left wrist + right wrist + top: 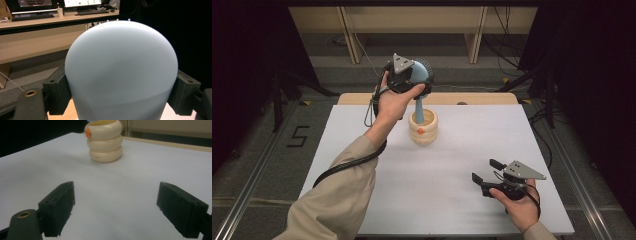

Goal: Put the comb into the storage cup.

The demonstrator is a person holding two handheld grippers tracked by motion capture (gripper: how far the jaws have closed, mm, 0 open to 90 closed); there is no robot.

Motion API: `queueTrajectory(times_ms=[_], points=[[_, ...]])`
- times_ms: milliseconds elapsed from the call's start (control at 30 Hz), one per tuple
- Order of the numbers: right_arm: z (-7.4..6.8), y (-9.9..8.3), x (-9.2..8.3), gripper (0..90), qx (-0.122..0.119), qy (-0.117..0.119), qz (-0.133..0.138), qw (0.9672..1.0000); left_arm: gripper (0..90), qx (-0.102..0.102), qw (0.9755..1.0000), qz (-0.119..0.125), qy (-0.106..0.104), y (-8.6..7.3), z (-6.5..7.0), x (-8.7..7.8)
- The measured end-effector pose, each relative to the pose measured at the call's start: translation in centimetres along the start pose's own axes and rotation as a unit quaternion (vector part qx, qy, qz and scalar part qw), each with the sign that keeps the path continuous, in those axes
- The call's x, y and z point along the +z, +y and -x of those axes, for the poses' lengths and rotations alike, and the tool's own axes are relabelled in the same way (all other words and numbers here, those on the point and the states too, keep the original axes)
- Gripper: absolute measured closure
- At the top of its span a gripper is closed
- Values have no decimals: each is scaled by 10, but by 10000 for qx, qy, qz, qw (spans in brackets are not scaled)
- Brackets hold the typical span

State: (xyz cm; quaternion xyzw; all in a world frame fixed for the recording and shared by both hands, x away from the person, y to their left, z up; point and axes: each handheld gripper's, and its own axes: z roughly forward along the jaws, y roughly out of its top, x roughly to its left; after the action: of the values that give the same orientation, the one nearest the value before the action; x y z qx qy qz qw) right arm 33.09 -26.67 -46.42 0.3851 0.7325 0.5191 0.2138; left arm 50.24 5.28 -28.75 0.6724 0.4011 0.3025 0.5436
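High view looks down and forward over the white table (452, 200). Left gripper view sits tight against a blue brush (121, 72). Right gripper view skims low across the table, sharing the cream holder (105, 141) with the high view.

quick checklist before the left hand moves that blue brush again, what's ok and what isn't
1. Left tool gripping the blue brush: ok, both jaws press on its head.
2. Brush handle inside the cream holder: ok, it enters the opening; how deep, cannot tell.
3. Holder upright on the white table: ok.
4. Right tool clear of the holder: ok, open, low at the near right.
5. Handle free of the holder's rim: cannot tell.
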Motion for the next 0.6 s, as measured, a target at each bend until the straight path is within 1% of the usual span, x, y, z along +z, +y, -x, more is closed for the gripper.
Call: queueTrajectory(times_ms=[600], points=[[0,0,0,158,16,5,36,10000,194,19,10000,-50,-18,-1,-1,7]])
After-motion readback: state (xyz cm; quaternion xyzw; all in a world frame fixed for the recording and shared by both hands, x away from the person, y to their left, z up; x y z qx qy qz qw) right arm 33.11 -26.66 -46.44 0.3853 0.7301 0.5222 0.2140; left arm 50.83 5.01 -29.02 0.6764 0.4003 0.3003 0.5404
